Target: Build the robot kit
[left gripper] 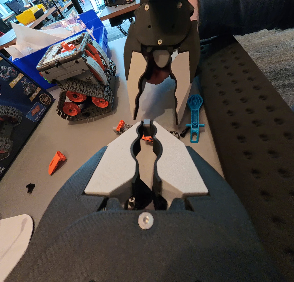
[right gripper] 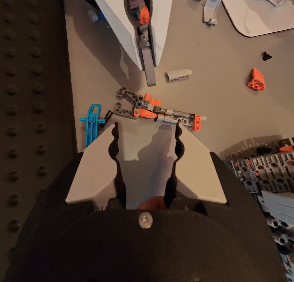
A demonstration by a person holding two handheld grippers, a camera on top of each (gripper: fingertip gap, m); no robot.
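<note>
Grey table (left gripper: 82, 140) beside a black studded mat (left gripper: 248, 131). Left gripper (left gripper: 146, 123) pinches a grey beam (right gripper: 149, 71), angled down; right gripper (right gripper: 146, 125), jaws spread, hovers over an orange-grey brick assembly (right gripper: 152, 112). Tracked model (left gripper: 79, 83) nearby.

Two handheld grippers, tip to tip over the table

The left gripper (left gripper: 146, 123) has its jaws pinched on a slim grey bar (right gripper: 149, 67). The right gripper (right gripper: 146, 125) faces it with jaws spread wide, empty, a dark sleeve (left gripper: 238, 10) behind.

Counted on the table: 2 grippers (left gripper: 146, 123) (right gripper: 146, 125), 1 tracked model (left gripper: 82, 83), 1 blue tool (left gripper: 194, 117), 2 loose orange pieces (left gripper: 56, 162) (left gripper: 120, 125).
</note>
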